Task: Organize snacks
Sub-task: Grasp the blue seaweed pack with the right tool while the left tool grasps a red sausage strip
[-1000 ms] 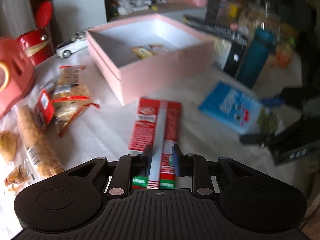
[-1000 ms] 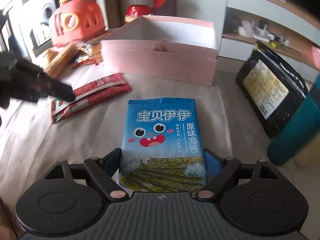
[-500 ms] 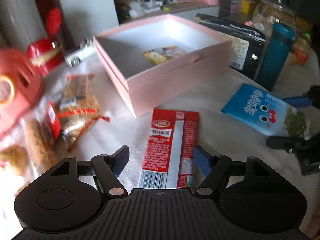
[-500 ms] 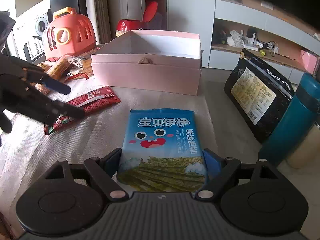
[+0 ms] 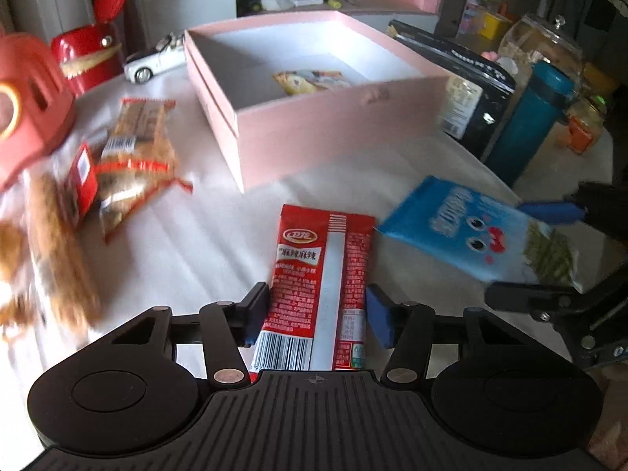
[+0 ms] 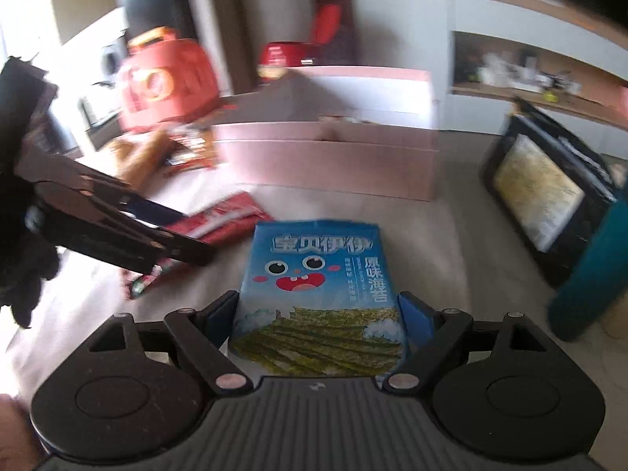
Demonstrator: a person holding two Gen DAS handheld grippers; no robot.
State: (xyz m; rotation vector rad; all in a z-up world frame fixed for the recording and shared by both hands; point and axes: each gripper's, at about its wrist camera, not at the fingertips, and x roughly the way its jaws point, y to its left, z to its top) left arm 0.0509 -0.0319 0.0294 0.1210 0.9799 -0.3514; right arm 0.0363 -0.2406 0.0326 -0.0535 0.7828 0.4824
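Observation:
A red spicy-snack packet (image 5: 325, 267) lies flat on the white cloth, lengthwise between the fingers of my left gripper (image 5: 318, 314). The jaws are closing and the pads stand right at the packet's long edges. My right gripper (image 6: 318, 322) is shut across the width of a blue seaweed packet (image 6: 322, 274), which stays sharp while the room around it blurs. In the left wrist view the blue seaweed packet (image 5: 471, 231) hangs tilted to the right of the red packet. An open pink box (image 5: 333, 133) behind both holds one small snack (image 5: 310, 80).
A pile of snack packets (image 5: 129, 149) lies on the left by a red carrier (image 5: 27, 106). A toy car (image 5: 155, 61) sits behind them. A teal bottle (image 5: 537, 117), a black bag (image 5: 467, 90) and a glass jar (image 5: 545, 43) stand right of the box.
My left gripper let go of its narrow pinch on the red packet, opened wide, then began closing around the packet's full width. The right gripper kept the blue packet and its view swung.

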